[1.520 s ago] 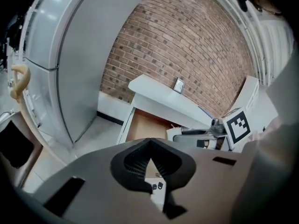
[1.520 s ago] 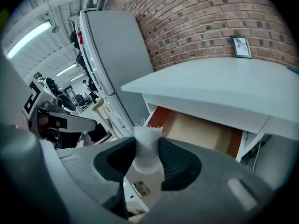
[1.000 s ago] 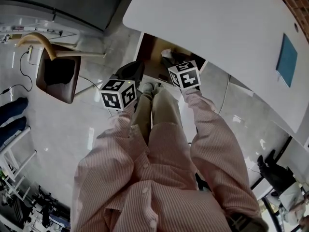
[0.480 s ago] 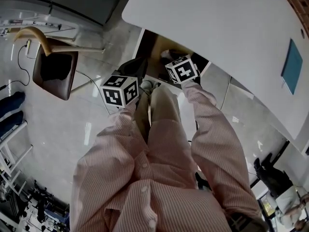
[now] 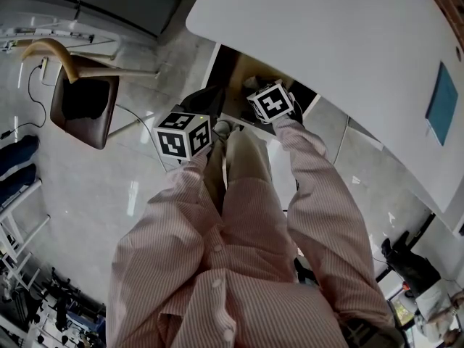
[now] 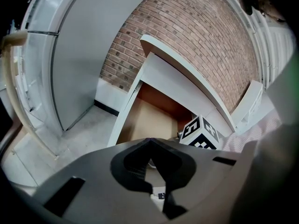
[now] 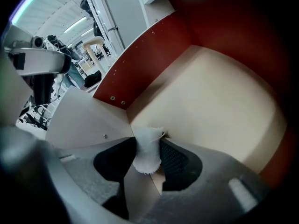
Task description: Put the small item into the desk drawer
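Nearly done: right gripper (image 7: 148,141) clamped on small item (image 7: 146,157) over open drawer (image 7: 219,106); left gripper (image 6: 150,142) closed, empty. Just needs releasing.

Small item (image 7: 146,154): white frayed-edged scrap, upright, pinched btwn jaws of right hand-held gripper (image 7: 147,144), over pale floor of open desk drawer (image 7: 219,101); drawer walls red-brown.

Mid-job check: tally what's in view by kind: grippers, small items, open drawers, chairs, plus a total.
grippers: 2 (left gripper, right gripper)
small white item: 1, held by the right gripper
open drawer: 1
chair: 1
total: 5
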{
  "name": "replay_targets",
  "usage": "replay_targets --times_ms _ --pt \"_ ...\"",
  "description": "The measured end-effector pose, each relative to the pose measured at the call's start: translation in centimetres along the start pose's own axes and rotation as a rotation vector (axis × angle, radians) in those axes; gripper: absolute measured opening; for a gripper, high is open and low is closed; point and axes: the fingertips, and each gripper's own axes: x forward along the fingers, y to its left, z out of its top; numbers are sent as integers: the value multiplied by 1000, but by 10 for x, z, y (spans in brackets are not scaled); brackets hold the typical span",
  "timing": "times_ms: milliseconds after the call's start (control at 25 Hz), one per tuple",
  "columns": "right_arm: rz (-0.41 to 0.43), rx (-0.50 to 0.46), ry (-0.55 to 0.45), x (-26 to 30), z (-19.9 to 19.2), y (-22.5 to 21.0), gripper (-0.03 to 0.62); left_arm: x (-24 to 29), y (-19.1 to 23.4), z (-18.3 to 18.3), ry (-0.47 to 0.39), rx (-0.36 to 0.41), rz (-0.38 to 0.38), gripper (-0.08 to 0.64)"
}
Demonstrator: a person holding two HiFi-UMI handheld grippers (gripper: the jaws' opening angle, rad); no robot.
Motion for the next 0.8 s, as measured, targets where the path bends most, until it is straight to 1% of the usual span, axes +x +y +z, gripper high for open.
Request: replay_targets --times_ms 200,360,640,800 --pt "11 -3 12 1 0 2 163 -3 1 -1 7 -17 5 0" --pt "14 -1 5 -1 0 4 178 -6 0 -2 9 -28 10 0" --pt "27 38 -28 -12 7 9 179 -19 -4 -2 16 -38 16 0" --pt "-17 77 -42 -28 12 10 174 -30 -8 1 21 -45 15 0"
